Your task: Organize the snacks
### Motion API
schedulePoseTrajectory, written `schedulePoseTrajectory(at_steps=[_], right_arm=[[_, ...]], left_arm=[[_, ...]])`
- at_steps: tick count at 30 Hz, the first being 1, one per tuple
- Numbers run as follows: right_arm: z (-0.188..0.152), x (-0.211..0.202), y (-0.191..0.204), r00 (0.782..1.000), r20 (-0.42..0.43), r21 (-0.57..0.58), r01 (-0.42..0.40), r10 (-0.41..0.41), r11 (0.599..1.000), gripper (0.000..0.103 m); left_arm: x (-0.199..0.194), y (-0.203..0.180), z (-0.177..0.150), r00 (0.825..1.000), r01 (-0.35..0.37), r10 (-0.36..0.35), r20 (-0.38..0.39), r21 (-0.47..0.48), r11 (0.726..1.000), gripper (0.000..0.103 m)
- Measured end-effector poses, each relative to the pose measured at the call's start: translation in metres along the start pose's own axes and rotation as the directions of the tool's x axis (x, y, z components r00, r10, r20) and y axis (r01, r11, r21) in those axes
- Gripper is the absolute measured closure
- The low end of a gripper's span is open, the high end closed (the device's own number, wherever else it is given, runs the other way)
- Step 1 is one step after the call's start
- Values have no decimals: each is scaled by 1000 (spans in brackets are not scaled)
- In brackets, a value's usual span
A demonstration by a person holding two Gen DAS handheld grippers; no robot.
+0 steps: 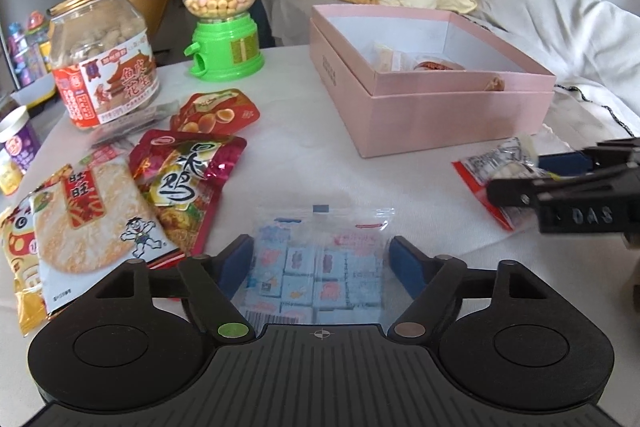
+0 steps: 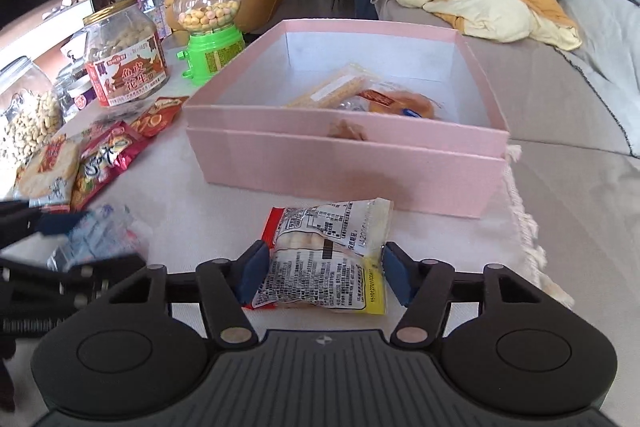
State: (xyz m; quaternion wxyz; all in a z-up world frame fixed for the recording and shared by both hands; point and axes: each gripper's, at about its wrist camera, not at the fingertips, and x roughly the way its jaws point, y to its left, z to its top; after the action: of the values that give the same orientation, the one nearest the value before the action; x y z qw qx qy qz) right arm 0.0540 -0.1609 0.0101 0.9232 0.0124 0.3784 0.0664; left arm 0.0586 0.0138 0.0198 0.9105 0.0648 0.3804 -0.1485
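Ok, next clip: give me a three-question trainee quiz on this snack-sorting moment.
1. True or false: the pink box already holds some snacks.
2. Which packet lies between the fingers of the left gripper? A) rice cracker packet B) clear bag of blue-wrapped candies C) peanut jar
3. Fill in: the white printed snack packet sits between the fingers of the ____ gripper.

Key: 1 true; 2 B; 3 right.

"DAS" on right tongs [image 1: 514, 179]
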Motion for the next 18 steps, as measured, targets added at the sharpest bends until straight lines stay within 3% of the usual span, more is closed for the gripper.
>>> schedulePoseTrajectory(at_steps=[3, 8, 11, 12, 13, 15, 18], right_arm=[[-8, -6, -3, 1000, 12, -18, 8, -8, 1000, 39], [-13, -6, -13, 1000, 13, -11, 20, -20, 1000, 16], [-7, -1, -19, 1000, 17, 27, 9, -9, 1000, 16], [-5, 2, -19, 1000, 15, 27, 10, -11, 1000, 16], [-2, 4, -17, 1000, 13, 19, 17, -17, 1000, 20], [1, 3, -12, 1000, 9, -7, 6, -6, 1000, 38], [3, -7, -7, 1000, -2, -33, -23, 23, 999, 46]], left_arm=[[-1, -1, 0, 1000, 4, -4, -12, 6, 1000, 22], [-3, -3, 0, 1000, 11, -11, -29, 15, 1000, 22], [-3, -4, 1, 1000, -9, 9, -30, 6, 1000, 24], [-4, -4, 1, 1000, -16, 16, -26, 4, 1000, 29], [-5, -4, 1, 1000, -16, 16, -19, 6, 1000, 35], [-7, -3, 0, 1000, -5, 5, -11, 15, 1000, 37], [-10, -3, -5, 1000, 1, -1, 6, 29, 1000, 37]])
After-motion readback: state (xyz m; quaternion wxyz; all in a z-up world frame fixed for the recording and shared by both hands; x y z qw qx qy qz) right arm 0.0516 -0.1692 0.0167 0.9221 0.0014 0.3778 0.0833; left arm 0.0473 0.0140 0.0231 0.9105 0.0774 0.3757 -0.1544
